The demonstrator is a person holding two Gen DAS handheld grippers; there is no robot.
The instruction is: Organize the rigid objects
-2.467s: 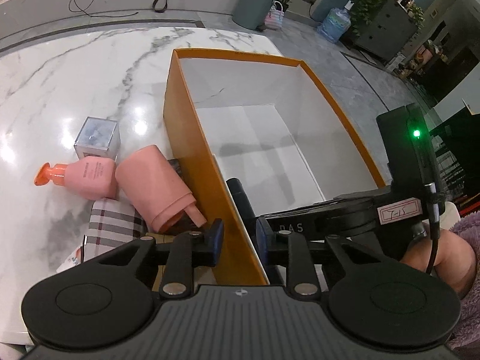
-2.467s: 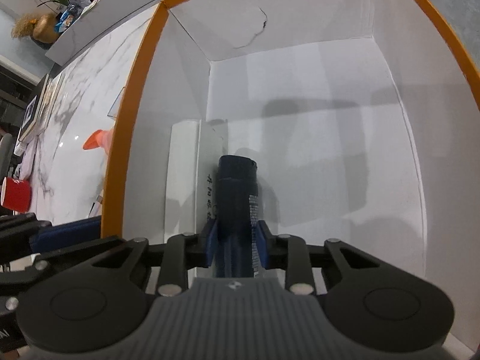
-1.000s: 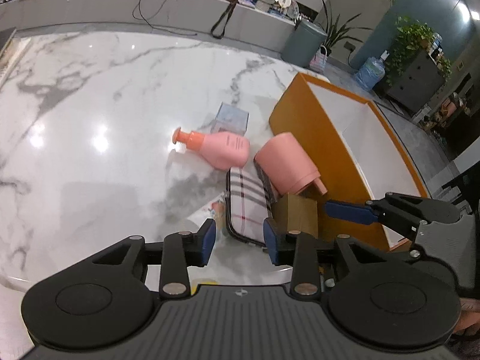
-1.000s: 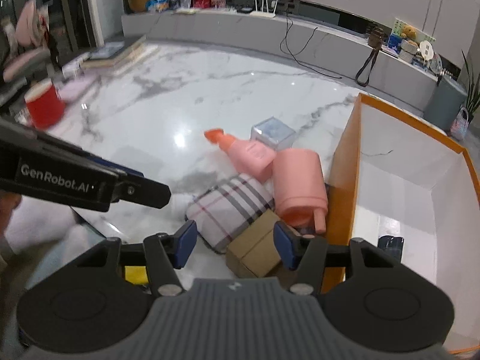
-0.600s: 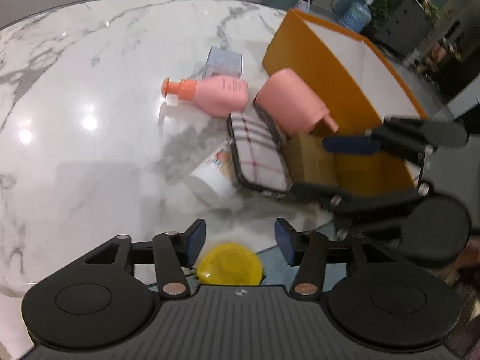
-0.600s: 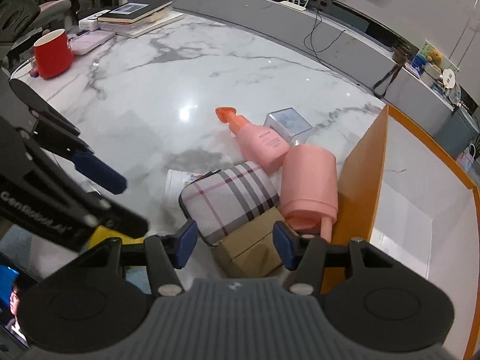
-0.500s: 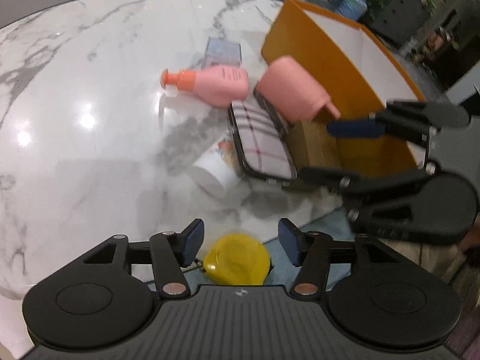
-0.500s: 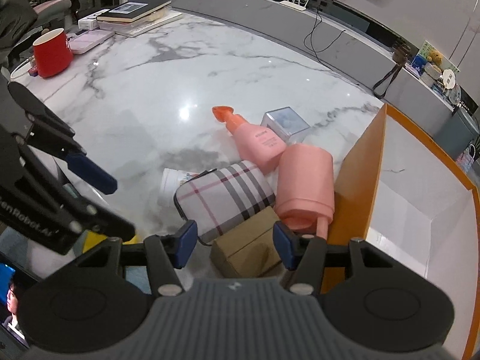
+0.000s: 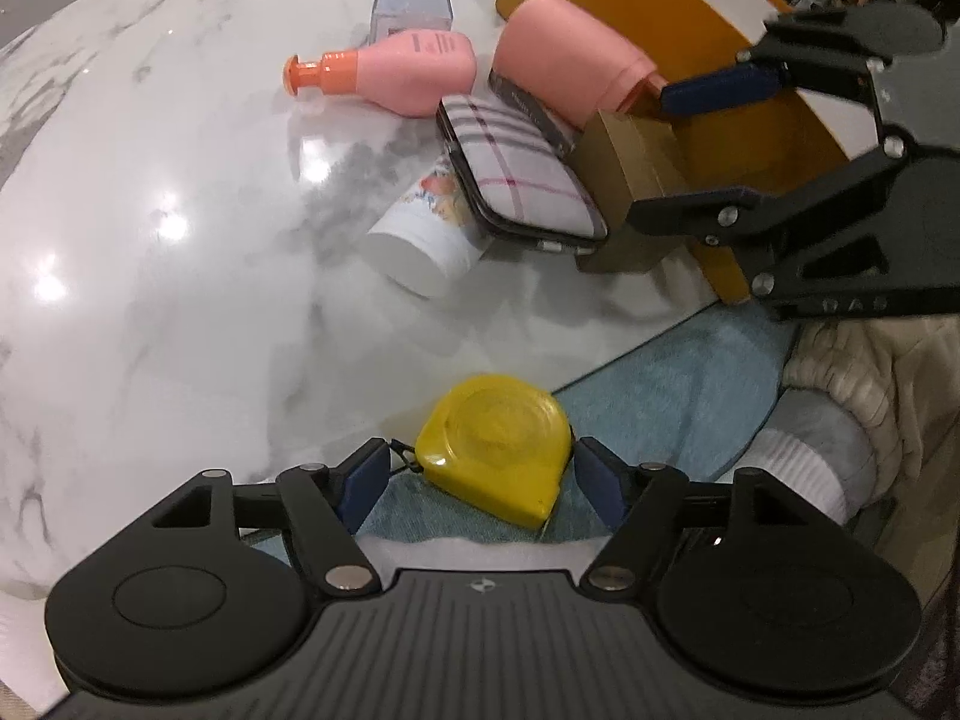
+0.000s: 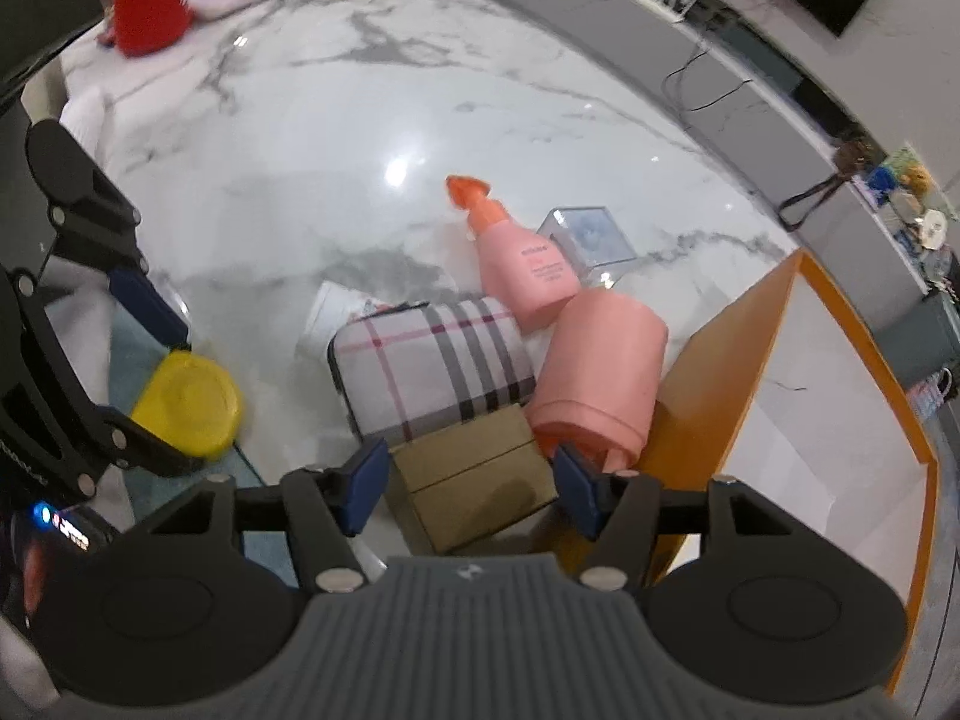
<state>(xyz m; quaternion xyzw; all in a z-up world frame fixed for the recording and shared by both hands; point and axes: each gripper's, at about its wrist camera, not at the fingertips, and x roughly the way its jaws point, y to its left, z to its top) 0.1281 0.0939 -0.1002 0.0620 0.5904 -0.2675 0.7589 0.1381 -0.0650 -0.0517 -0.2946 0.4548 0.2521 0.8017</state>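
Marble table (image 9: pixel 150 252): your left gripper (image 9: pixel 477 483) gapes around the tape measure (image 9: pixel 495 447); your right gripper (image 10: pixel 468 489), at 2 o'clock, gapes around the brown box (image 10: pixel 474 480).

The right tool (image 10: pixel 470 485) has left the orange box (image 10: pixel 714 372), without the dark bottle it clamped, and now straddles the brown carton (image 10: pixel 474 480) with its jaws spread. The left tool (image 9: pixel 480 483) has swung toward seven o'clock, off the box wall, opened wide, and brackets the yellow tape measure (image 9: pixel 495 441) at the surface (image 9: pixel 180 240) edge.
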